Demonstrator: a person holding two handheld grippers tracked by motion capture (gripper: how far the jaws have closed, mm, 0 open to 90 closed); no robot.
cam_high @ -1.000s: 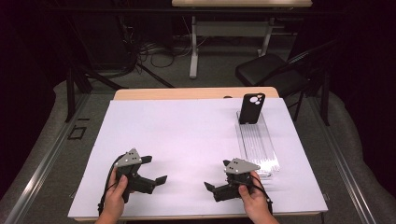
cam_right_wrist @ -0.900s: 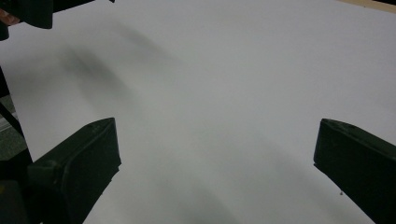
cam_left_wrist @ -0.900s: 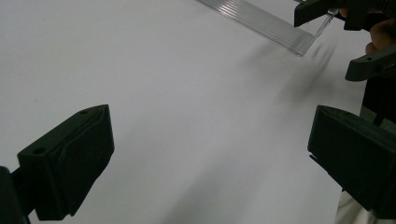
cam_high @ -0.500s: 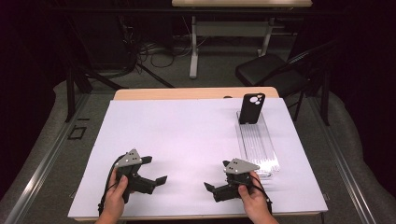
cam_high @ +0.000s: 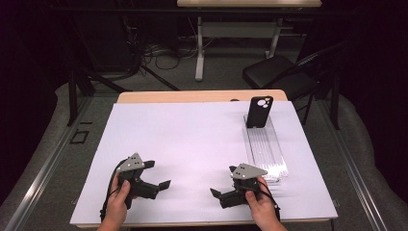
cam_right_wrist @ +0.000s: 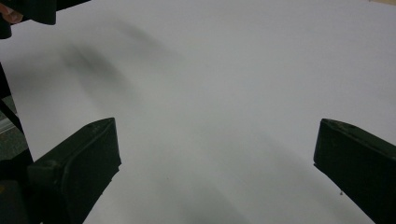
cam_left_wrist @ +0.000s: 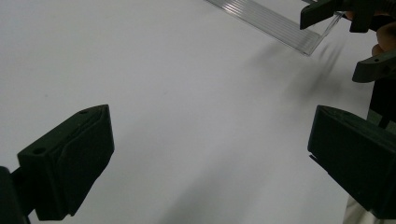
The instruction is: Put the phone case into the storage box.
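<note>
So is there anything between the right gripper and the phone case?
Nothing visible: the right gripper is open near the table's front edge, and only the clear rack runs back to the upright phone case at its far end.

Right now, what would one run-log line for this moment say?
left gripper: open, empty, low over white sheet | right gripper: open, empty | phone case: upright on clear rack, untouched

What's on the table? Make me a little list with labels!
surface: white sheet over a wooden table
far right: black phone case standing upright at the far end of a clear ribbed rack
left gripper: open, holding nothing, near the front edge
right gripper: open, holding nothing, beside the rack's near end
behind the table: black chair
</note>
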